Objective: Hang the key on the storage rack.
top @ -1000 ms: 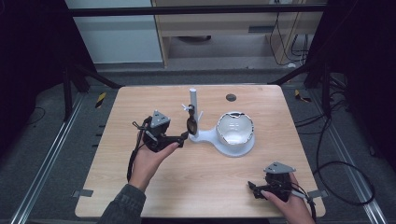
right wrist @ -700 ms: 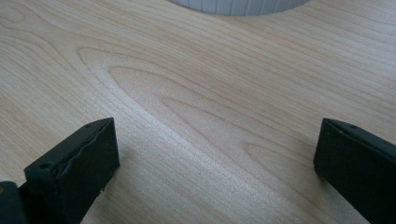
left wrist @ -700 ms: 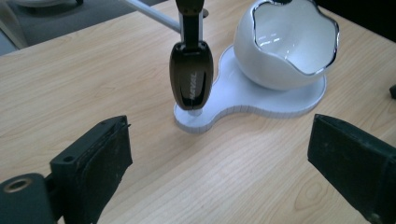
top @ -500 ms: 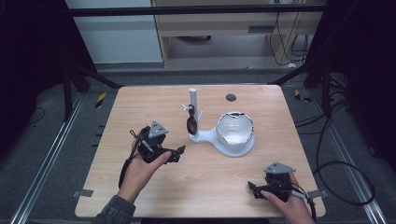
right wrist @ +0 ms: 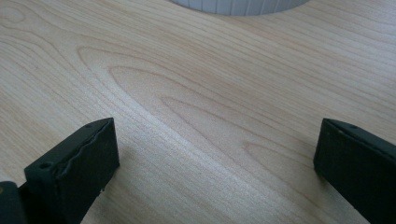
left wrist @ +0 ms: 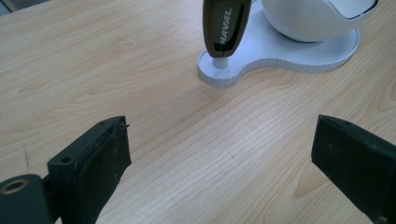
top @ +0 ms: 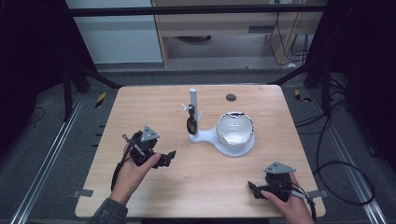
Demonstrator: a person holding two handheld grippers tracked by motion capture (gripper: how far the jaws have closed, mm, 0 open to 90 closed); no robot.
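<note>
Your left gripper [top: 169,156]: jaws spread wide, empty.
Your right gripper [top: 251,187]: jaws spread wide, empty.
Dark key fob [left wrist: 224,27]: hanging on white stand [left wrist: 289,46], ahead of your left fingers [left wrist: 93,163], apart.

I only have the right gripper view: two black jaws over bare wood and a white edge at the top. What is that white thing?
Observer: It is the rim of a white stand with a bowl-shaped cup on it, seen in the high view.
Operator: Anything else on the stand?
Observer: An upright post with a dark key fob hanging on it, lettered HAVAL.
Operator: Where is the other gripper?
Observer: The left gripper is left of the stand, jaws wide apart, holding nothing.
</note>
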